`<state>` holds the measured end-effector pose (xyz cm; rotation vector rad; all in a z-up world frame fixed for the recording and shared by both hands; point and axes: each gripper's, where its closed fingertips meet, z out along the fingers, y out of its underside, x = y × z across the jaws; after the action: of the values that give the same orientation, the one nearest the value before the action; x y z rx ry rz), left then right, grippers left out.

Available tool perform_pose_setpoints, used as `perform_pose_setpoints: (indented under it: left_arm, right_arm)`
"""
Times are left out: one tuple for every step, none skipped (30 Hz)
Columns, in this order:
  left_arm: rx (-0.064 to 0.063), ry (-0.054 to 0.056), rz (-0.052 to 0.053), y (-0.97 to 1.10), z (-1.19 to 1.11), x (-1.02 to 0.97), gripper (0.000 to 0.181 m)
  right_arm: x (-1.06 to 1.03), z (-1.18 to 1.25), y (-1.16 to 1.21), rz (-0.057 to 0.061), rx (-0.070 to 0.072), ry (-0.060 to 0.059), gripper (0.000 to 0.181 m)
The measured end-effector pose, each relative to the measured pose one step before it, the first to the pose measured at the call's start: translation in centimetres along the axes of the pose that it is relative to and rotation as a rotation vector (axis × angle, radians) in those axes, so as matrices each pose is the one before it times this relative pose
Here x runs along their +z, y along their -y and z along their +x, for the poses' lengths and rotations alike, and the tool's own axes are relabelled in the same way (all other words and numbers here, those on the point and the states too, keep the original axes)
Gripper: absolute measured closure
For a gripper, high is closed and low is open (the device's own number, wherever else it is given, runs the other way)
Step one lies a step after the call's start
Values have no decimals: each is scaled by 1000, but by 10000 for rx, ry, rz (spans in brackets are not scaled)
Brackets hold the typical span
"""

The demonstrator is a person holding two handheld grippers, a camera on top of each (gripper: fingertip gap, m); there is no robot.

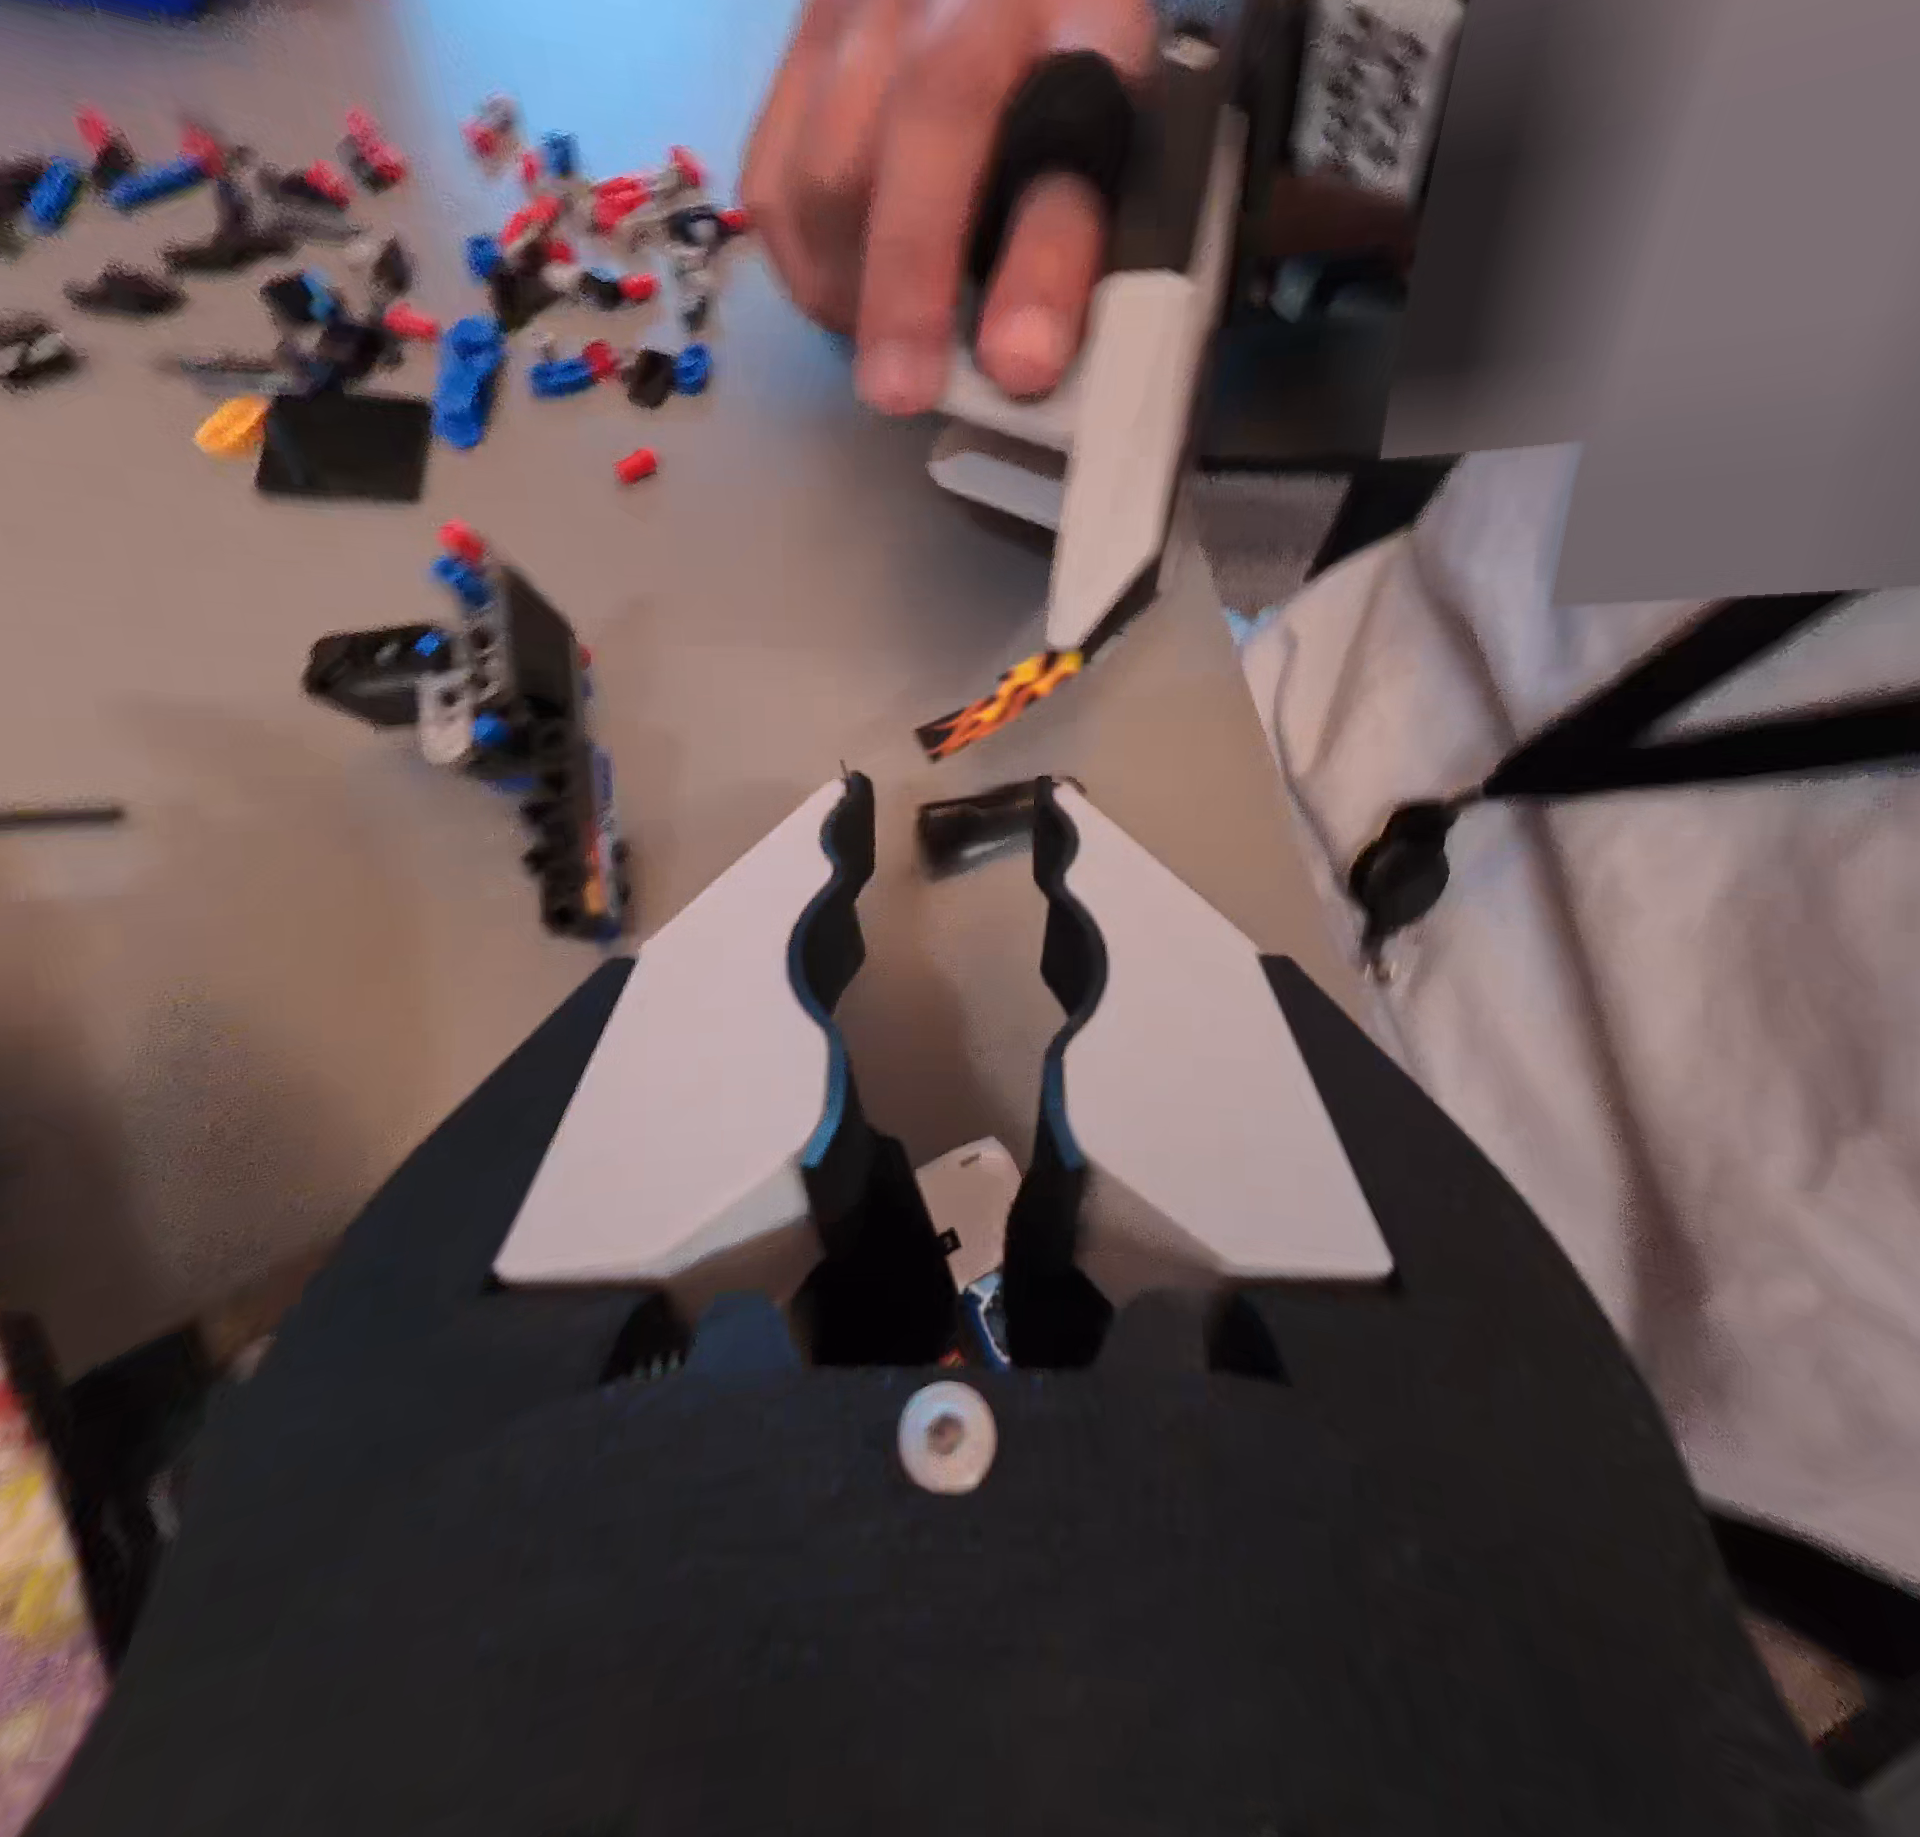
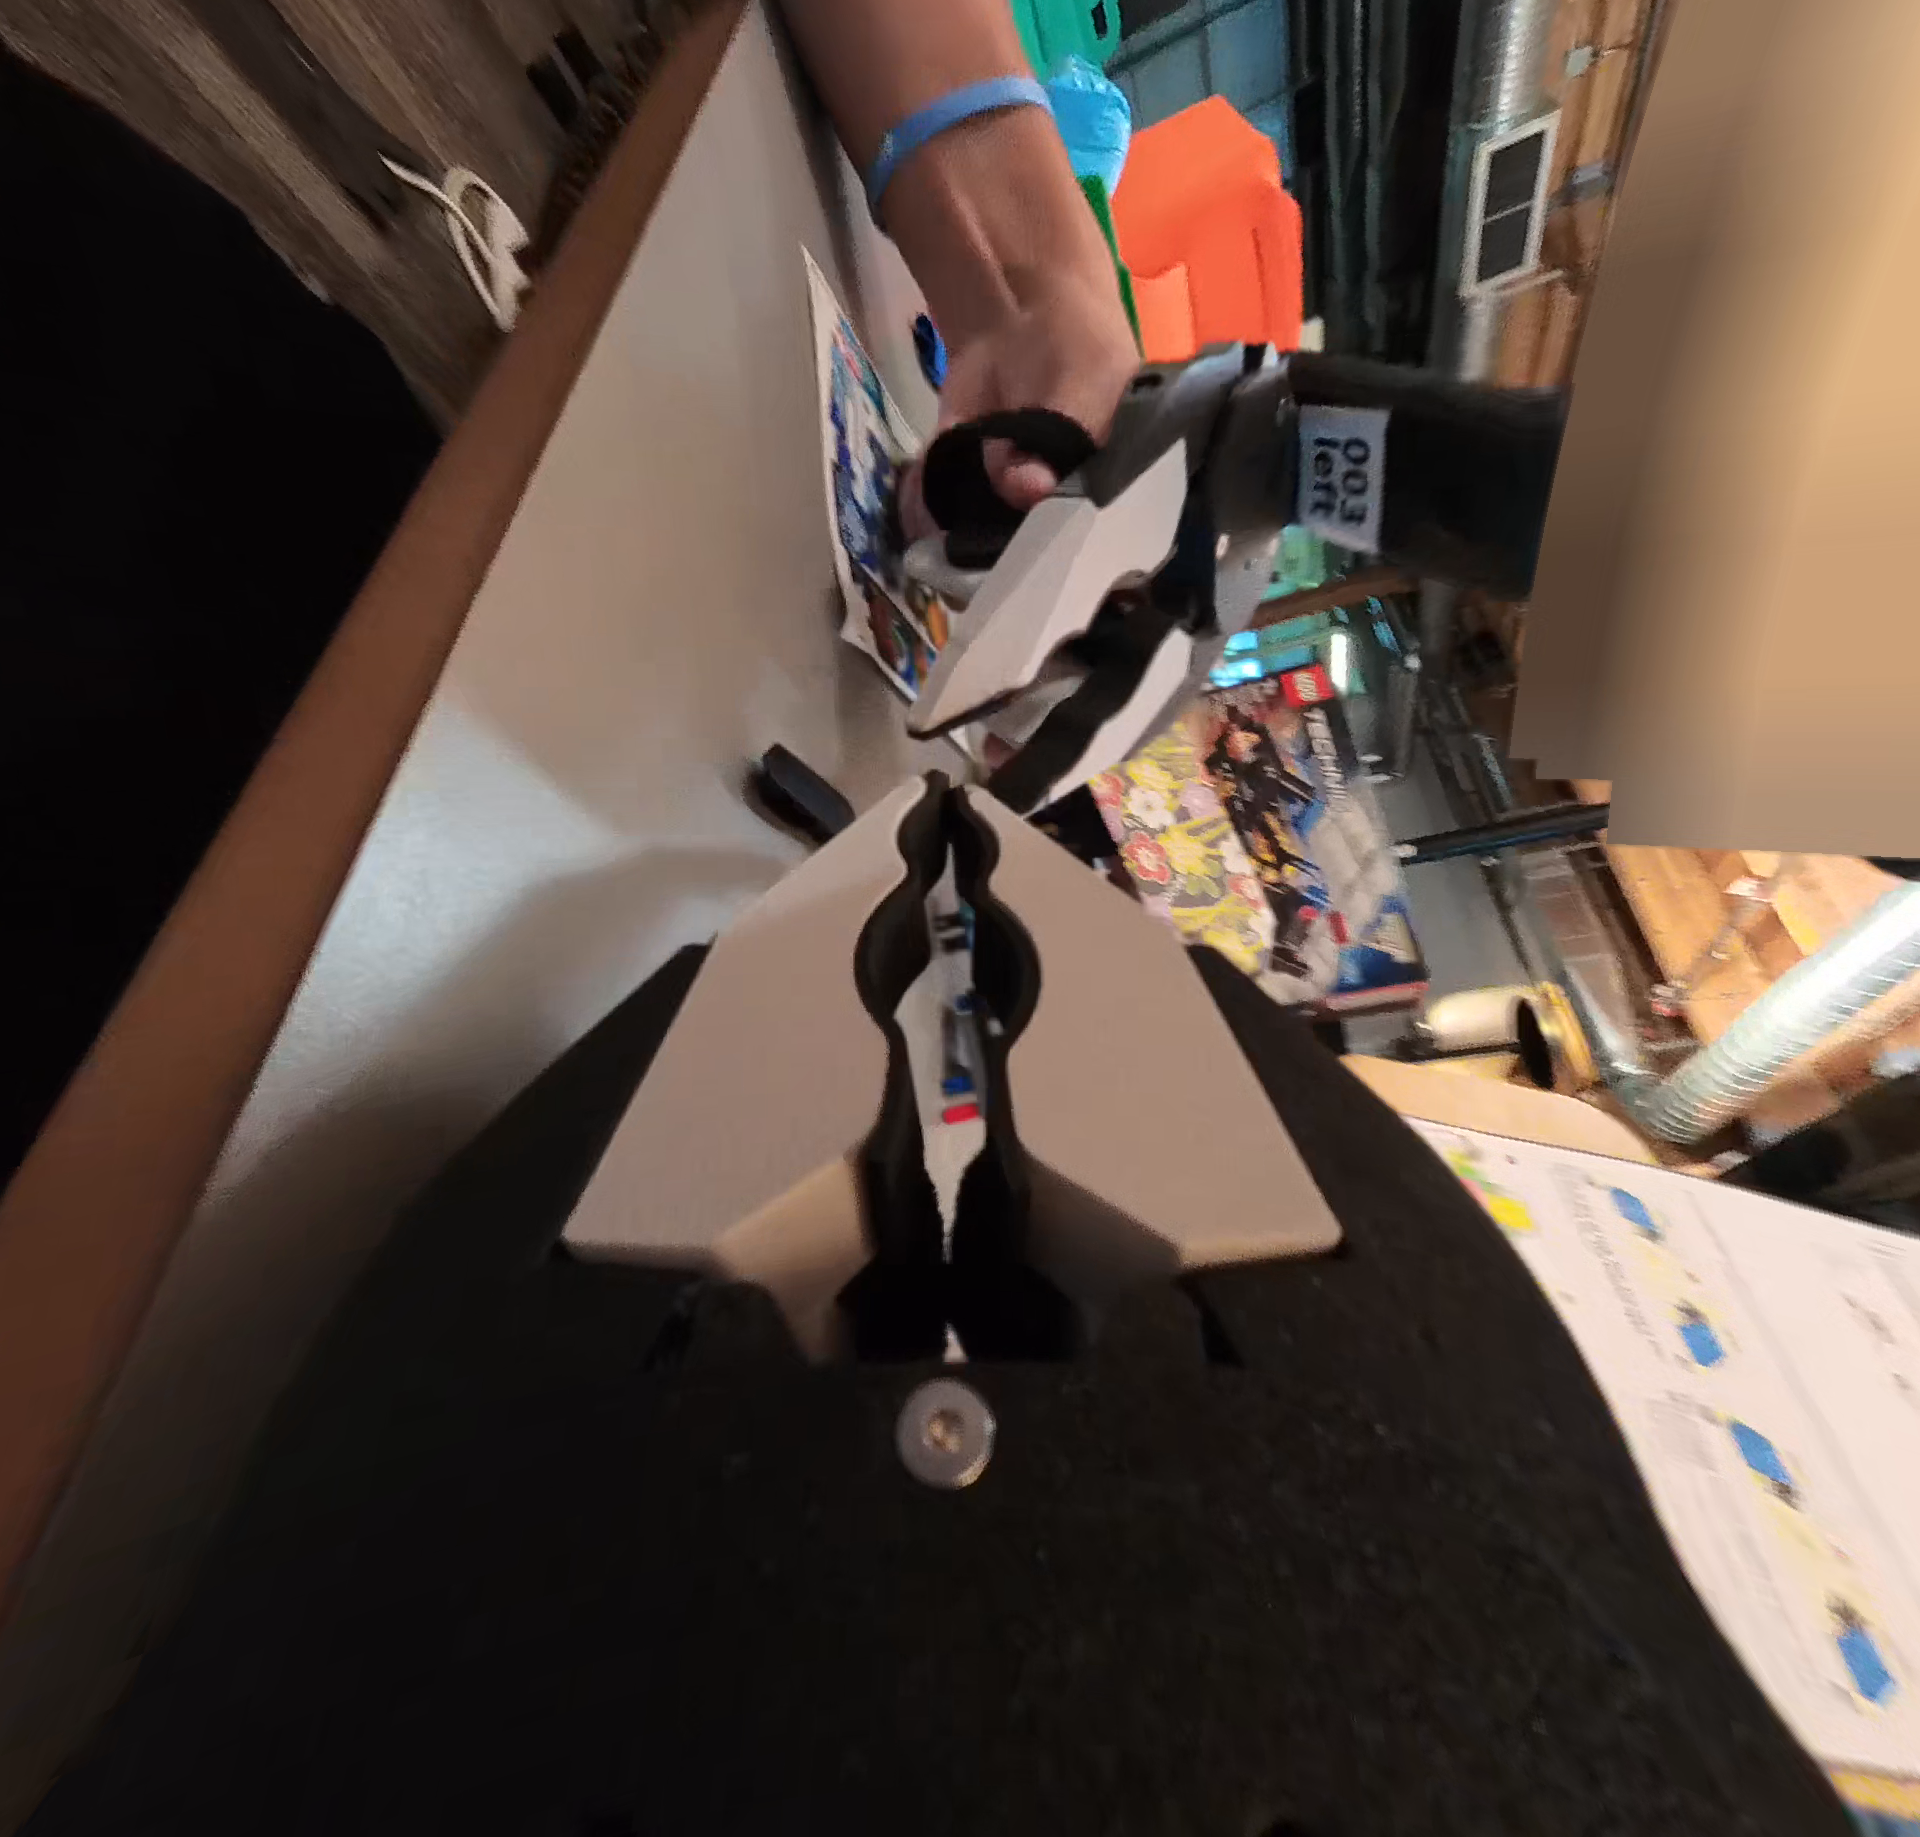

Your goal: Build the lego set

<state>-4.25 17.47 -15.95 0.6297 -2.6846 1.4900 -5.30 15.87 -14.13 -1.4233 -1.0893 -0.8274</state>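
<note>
Right gripper (image 2: pixel 948 800) jaws pinch a thin flame-printed strip (image 1: pixel 1003 701), light, flexible, edge-held; left gripper (image 1: pixel 951 800) jaws open beside a small black piece (image 1: pixel 971 831).

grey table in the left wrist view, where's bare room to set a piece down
Bare grey table lies left of the open left hand-held gripper, below the partly built black lego assembly. The scattered red, blue and black lego pieces crowd the far left.
</note>
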Motion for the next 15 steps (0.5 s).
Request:
perform_pose_setpoints:
  left_arm:
    - [-1104, 315, 178, 385, -914, -160, 153]
    - [-1011, -137, 349, 618, -114, -254, 153]
    - [-947, -463, 453, 773, 529, -402, 153]
    - [-958, -303, 537, 914, 418, -481, 153]
    - [-820, -217, 515, 803, 364, -477, 154]
    - [-753, -107, 469, 549, 194, -371, 154]
    - [-761, 104, 328, 188, -203, -182, 154]
    - [-567, 59, 161, -186, -170, 48, 154]
    - [-398, -52, 80, -387, 3, 181, 154]
    - [-358, -14, 52, -463, -90, 258, 154]
    - [-401, -77, 105, -316, -13, 240, 154]
    - [-370, -121, 126, -198, 19, 164, 155]
    - [-260, -39, 124, -109, -106, 105, 155]
    - [-138, 122, 143, -14, -353, 32, 155]
    - [-40, 247, 160, 38, -524, -19, 155]
  right_arm:
    - [-48, 306, -109, -177, -352, -310, 181]
    - [-51, 304, -94, -186, -312, -314, 181]
    - [-6, 108, -109, -176, -282, -146, 181]
    - [-12, 52, -58, -99, -223, -83, 181]
    - [-22, 185, -121, -112, -128, -158, 181]
    - [-51, 216, -182, -180, -12, -162, 181]
    - [-36, 312, -146, -193, -25, -225, 181]
    - [9, 315, -26, -101, -88, -232, 181]
    - [42, 45, 132, 64, -110, -86, 181]
    - [64, -81, 64, 12, -159, -50, 181]
    - [69, -72, -166, -161, -272, -63, 181]
    - [5, 90, -82, -107, -235, -125, 181]
    - [-95, 58, 155, 64, -121, -65, 181]
    - [-136, 24, 179, 88, -104, -18, 181]
    - [-103, 192, 117, 37, -116, -132, 181]
